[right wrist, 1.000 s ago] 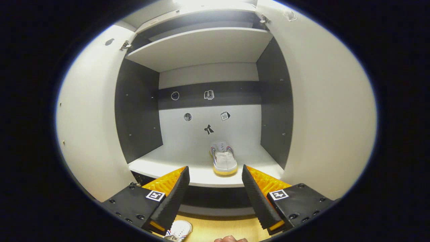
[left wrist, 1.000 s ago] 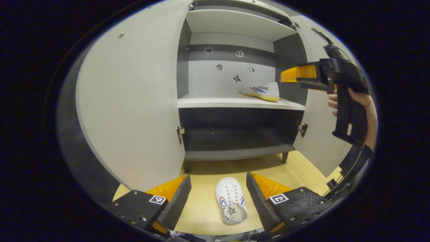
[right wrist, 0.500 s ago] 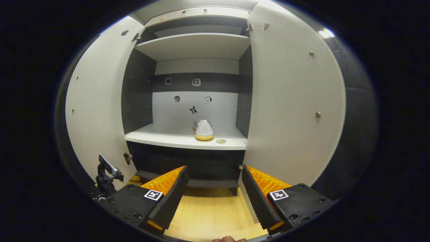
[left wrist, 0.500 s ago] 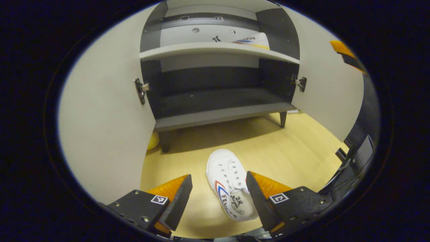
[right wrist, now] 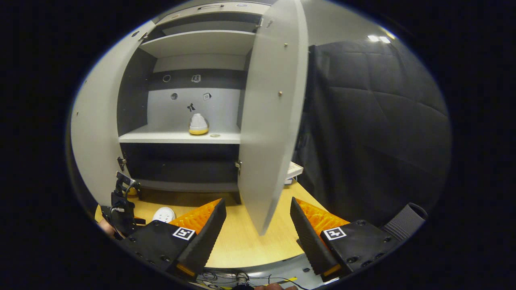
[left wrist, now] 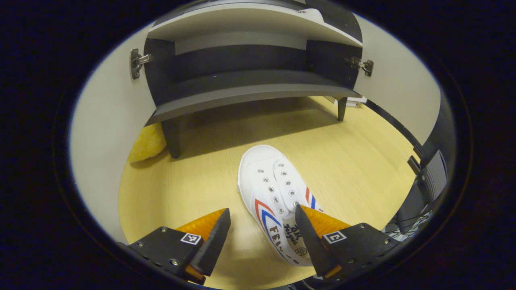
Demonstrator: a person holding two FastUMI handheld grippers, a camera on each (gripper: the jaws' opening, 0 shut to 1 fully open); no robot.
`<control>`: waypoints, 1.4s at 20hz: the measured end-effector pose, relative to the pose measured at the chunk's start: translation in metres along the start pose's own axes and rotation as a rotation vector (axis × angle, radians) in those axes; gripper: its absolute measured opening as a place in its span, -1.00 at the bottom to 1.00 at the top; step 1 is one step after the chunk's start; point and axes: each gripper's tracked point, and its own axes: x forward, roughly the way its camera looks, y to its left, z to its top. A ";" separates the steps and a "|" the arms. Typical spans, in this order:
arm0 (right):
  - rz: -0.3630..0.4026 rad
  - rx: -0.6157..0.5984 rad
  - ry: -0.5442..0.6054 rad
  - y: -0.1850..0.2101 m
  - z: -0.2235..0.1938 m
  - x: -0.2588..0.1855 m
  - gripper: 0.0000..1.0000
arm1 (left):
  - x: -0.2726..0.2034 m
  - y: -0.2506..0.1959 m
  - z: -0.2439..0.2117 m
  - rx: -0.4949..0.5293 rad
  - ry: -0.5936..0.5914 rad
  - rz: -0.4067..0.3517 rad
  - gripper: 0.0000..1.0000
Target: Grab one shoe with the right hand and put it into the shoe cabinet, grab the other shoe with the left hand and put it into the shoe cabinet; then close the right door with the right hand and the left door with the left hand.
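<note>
- Risk lies mostly with the left claw, which hovers wide apart over the white shoe on the wooden floor; the shoe sits skewed, its heel half hidden behind one finger rather than centred between the two.
- A close from this offset would likely catch only the rim of the shoe or shove it sideways across the smooth floor, so the claw probably needs to shift toward the heel side first.
- The shoe lies on open floor in front of the shoe cabinet, toe pointing at the bottom shelf, well apart from the cabinet legs.
- The first shoe already rests on the middle shelf, toward its right end, so that half of the task looks done.
- The right claw is wide and holds nothing, facing the edge of the right door, which stands open.
- The left door is also swung out; carrying the second shoe up could clip its edge or the shelf front if the lift is shallow.
- Placing too close to the shelf's front edge could leave the shoe fouling the doors when they shut.
- A yellow object lies beside the cabinet's left leg; what it is cannot be told.
</note>
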 end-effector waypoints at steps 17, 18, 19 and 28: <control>-0.208 0.139 0.021 -0.090 -0.015 -0.018 0.96 | 0.004 -0.002 -0.013 -0.073 0.133 -0.030 -0.91; -0.199 0.144 0.012 -0.093 -0.012 -0.012 0.96 | 0.004 -0.003 -0.013 -0.083 0.138 -0.028 -0.92; -0.197 0.145 0.004 -0.097 -0.009 -0.008 0.99 | 0.003 -0.001 -0.010 -0.090 0.130 -0.025 -0.92; -0.183 0.193 -0.033 -0.145 0.001 0.029 0.94 | -0.012 0.006 0.020 -0.122 0.055 0.044 -0.96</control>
